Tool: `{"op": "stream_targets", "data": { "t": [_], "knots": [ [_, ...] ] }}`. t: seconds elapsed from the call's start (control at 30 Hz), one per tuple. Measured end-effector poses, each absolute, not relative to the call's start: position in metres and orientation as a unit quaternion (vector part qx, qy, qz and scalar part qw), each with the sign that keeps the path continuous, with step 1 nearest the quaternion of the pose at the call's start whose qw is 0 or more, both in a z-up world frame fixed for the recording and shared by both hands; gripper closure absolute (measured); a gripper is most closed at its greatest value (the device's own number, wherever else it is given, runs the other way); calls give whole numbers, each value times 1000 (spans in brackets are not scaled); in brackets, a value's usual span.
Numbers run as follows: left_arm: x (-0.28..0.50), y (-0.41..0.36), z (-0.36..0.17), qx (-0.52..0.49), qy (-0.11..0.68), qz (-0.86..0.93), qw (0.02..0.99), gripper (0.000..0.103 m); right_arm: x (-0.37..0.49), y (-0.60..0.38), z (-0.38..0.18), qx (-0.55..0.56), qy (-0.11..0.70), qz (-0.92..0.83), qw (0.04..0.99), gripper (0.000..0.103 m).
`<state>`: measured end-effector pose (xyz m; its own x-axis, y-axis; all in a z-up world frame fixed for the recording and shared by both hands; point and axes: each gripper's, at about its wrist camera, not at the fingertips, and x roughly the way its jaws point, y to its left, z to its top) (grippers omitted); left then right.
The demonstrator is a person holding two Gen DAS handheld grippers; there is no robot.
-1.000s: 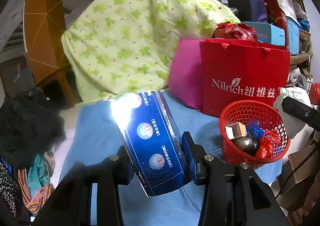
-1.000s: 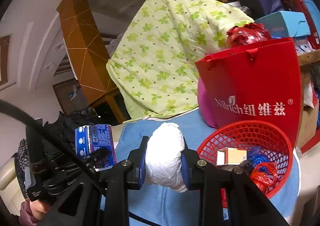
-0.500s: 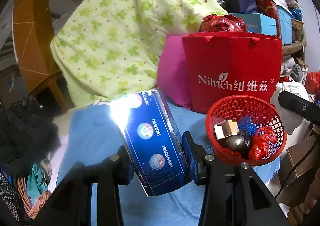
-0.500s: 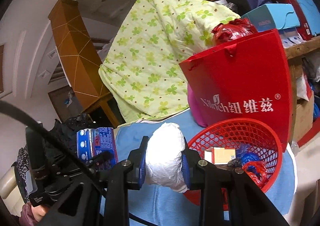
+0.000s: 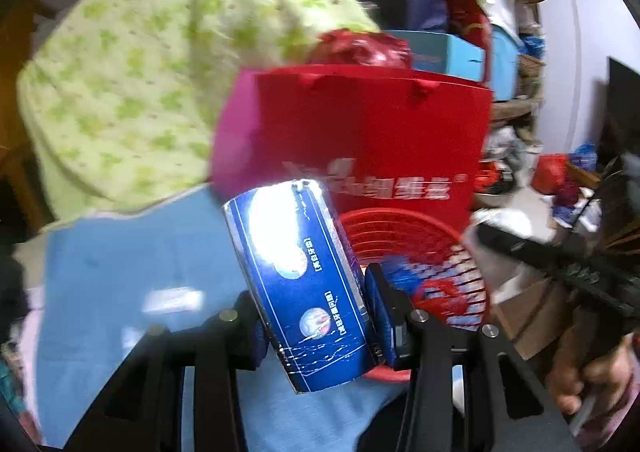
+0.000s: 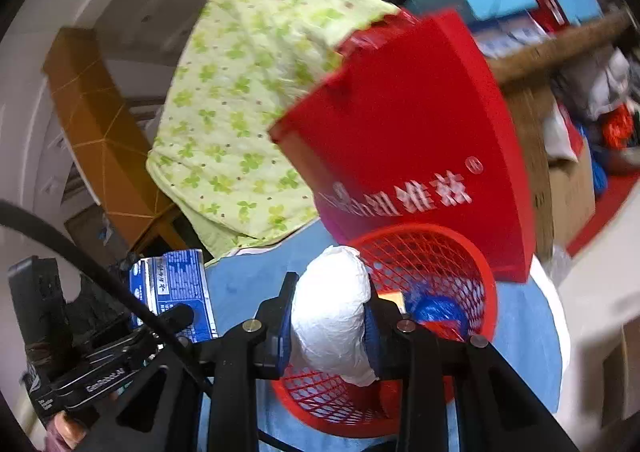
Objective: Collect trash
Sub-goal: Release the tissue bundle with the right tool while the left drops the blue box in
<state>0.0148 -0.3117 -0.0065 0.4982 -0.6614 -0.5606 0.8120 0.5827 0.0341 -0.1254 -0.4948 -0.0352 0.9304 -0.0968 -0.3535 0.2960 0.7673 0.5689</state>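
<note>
Left tongs (image 5: 316, 316): closed on a blue carton (image 5: 304, 280), gripped across its narrow sides near the lower end.
Blue carton, axis: the long axis is seen running up and away from the tongs, leaning to the left at the top; the far end is raised above the blue cloth (image 5: 120, 264) and overlaps the near rim of the red mesh basket (image 5: 420, 236) in this view.
Blue carton, legibility: the upper face is washed out by glare; only round pictures and small white print are made out lower down.
Right tongs (image 6: 328, 326): clamped on a crumpled white wad (image 6: 332, 312), which is pinched at its middle.
White wad, axis: the long axis is held roughly upright, slightly tilted; the wad is placed over the near rim of the basket, and its bottom end is seen against the mesh.
Basket contents: partly hidden by the wad and the tongs; a blue crumpled piece (image 6: 436, 310) and a tan box corner (image 6: 394, 298) are made out, the rest is blurred.
Red paper bag (image 6: 412, 140): stood just behind the basket; its white lettering is smeared by motion blur.
Green-flowered quilt (image 6: 248, 104): draped behind the cloth-covered worktop.
Edges: a hand (image 5: 588, 376) on the other tool is cut off at the right of the left view.
</note>
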Motion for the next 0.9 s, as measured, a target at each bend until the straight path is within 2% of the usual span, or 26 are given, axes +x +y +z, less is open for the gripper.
{"op": "stream_targets", "data": {
  "t": [0.1, 0.13, 0.17, 0.2, 0.23, 0.4, 0.57, 0.9],
  "knots": [
    [17, -330, -15, 149, 263, -454, 838, 55, -124, -509, -51, 350, 168, -116, 914, 69],
    [18, -338, -20, 150, 270, -463, 831, 48, -124, -512, -55, 356, 172, -119, 911, 63],
    [19, -342, -24, 151, 274, -466, 827, 38, -125, -516, -58, 363, 175, -124, 907, 41],
    [19, -345, -27, 151, 277, -469, 825, 33, -128, -520, -62, 373, 173, -129, 902, 28],
    [19, -347, -32, 152, 280, -469, 824, 31, -131, -520, -65, 378, 165, -130, 902, 22],
    [23, -332, -44, 154, 290, -458, 826, 31, -143, -519, -57, 361, 142, -135, 912, 22],
    [41, -280, -58, 140, 307, -417, 844, 31, -141, -499, -39, 330, 130, -115, 928, 22],
    [98, -116, -117, 109, 358, -224, 900, 30, -88, -406, 0, 251, 139, 3, 958, 22]
  ]
}}
